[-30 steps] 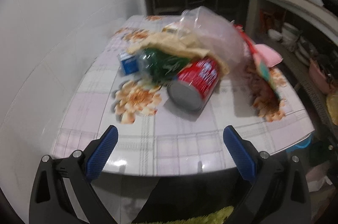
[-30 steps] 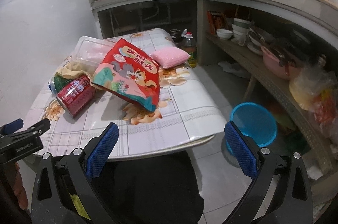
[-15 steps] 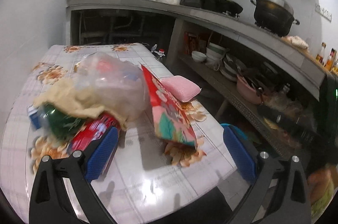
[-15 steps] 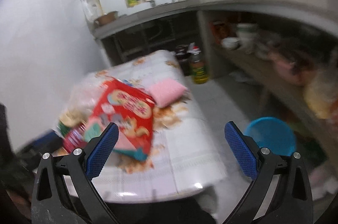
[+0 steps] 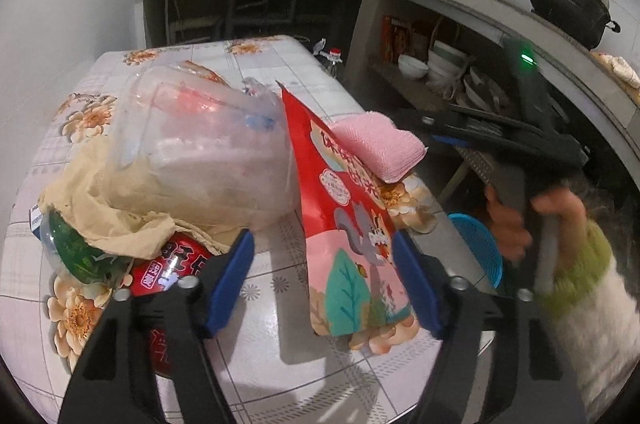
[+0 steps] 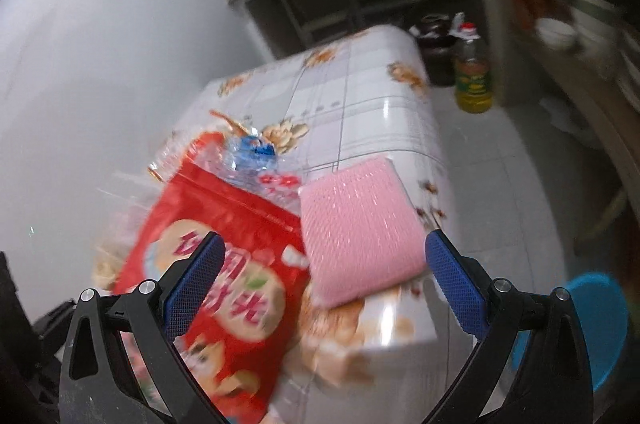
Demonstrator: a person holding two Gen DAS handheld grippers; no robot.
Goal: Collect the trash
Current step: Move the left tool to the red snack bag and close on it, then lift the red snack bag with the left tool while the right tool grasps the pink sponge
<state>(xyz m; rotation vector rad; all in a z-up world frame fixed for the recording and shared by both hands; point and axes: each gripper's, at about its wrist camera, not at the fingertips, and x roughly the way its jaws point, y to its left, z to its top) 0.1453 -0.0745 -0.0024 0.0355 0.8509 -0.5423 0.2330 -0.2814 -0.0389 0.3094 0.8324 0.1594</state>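
A pile of trash lies on the floral table (image 5: 280, 352): a red snack bag (image 5: 348, 236), a clear plastic bag (image 5: 200, 148), crumpled tan paper (image 5: 92, 200), a green bottle (image 5: 76, 252) and a red can (image 5: 168, 272). My left gripper (image 5: 324, 284) is open, its fingers on either side of the snack bag's lower end. My right gripper (image 6: 324, 284) is open above the pink cloth (image 6: 360, 224), with the snack bag (image 6: 224, 264) at its left finger. The right gripper also shows in the left wrist view, held in a hand (image 5: 516, 224).
A blue bin (image 6: 600, 324) stands on the floor right of the table; it also shows in the left wrist view (image 5: 480, 244). An oil bottle (image 6: 472, 76) stands on the floor behind the table. Shelves with bowls (image 5: 440, 68) and a counter with pots (image 5: 568, 0) run along the right. A white wall is on the left.
Both grippers have moved in over the table. The left now straddles the snack bag's lower end; the right has dropped toward the pink cloth. Both remain open.
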